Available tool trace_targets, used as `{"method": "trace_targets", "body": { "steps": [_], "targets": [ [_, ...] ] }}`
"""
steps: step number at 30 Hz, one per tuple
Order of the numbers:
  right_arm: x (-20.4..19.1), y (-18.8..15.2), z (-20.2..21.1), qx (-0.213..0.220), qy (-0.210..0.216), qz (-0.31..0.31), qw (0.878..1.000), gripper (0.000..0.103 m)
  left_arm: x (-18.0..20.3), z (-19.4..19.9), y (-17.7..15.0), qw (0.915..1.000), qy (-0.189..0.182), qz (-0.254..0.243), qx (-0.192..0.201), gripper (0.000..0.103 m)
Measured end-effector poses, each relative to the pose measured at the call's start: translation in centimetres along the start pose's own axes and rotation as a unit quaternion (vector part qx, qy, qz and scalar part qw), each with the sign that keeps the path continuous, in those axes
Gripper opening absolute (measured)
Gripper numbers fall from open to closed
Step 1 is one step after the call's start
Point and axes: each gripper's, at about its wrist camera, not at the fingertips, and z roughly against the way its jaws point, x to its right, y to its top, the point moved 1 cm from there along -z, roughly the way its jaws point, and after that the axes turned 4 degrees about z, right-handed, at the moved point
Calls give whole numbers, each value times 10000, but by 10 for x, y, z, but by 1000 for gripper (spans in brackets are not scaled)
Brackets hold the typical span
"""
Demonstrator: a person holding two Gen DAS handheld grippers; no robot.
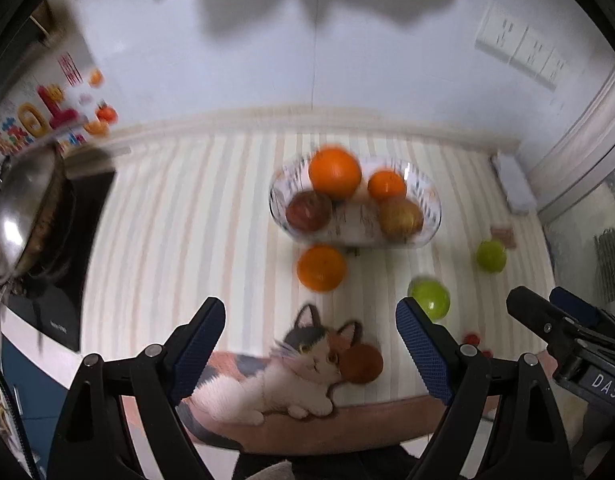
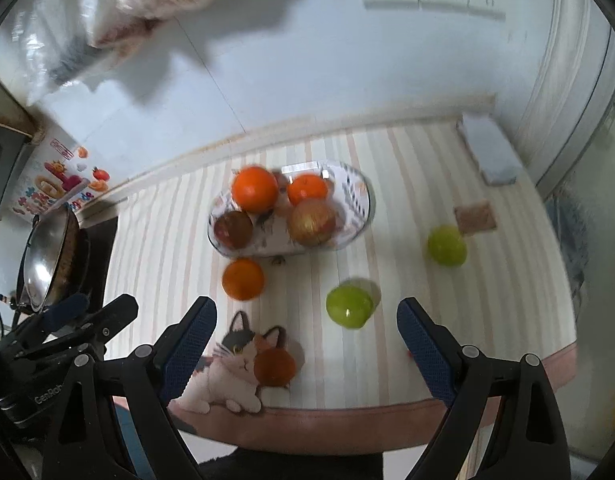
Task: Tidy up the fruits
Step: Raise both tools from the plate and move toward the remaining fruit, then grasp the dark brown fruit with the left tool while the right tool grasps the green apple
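A glass bowl (image 1: 355,204) is seen in the middle of the left wrist frame on a striped mat (image 1: 187,220); two oranges (image 1: 334,174) and two reddish apples (image 1: 309,210) are held in it. A third orange (image 1: 321,267) lies on the mat just below the bowl. Two green apples are found lower right, the nearer one (image 1: 430,300) well apart from the farther one (image 1: 491,255). A dark orange fruit (image 1: 361,363) rests at the bottom, beside a printed cat (image 1: 291,368).

The left gripper (image 1: 309,360) is held wide open at the bottom of its frame, with nothing gripped. The right gripper (image 2: 307,356) is likewise spread wide and empty; in its view the nearer green apple (image 2: 349,306) lies just above the gap between its fingers. A wok (image 2: 47,256) is seen at the left edge
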Motion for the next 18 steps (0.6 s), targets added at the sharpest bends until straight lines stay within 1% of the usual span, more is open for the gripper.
{"method": "trace_targets", "body": {
  "steps": [3,5,6,9,10,11,14,15,16,18],
  "targets": [
    [20,-7,-31,-433,59,-216,9988,94,9,-40,-10,9977,-118,35,-667,87],
    [34,-13,-51,-642,102,-368,9972,93,16,-70,-19,9935,-163,8,-1123,87],
    [40,-16,-61,-735,79,-419,9964,91,19,-82,-23,9914,-181,-4,-1298,87],
    [57,-23,-89,-1022,142,-575,9930,79,32,-124,-41,9796,-330,-18,-1980,87],
    [62,-25,-100,-1133,157,-606,9916,78,35,-136,-47,9755,-381,-22,-2168,87],
    [64,-25,-107,-1182,168,-609,9910,78,39,-149,-53,9714,-446,-33,-2330,87],
    [68,-25,-131,-1371,177,-566,9888,78,49,-172,-61,9663,-454,-105,-2531,87],
    [69,-25,-137,-1405,178,-564,9883,78,52,-180,-64,9660,-396,-160,-2550,82],
    [69,-23,-145,-1457,162,-543,9877,78,55,-186,-67,9657,-376,-195,-2563,69],
    [68,-21,-163,-1579,149,-498,9861,78,55,-193,-70,9670,-226,-214,-2528,53]
  ]
}}
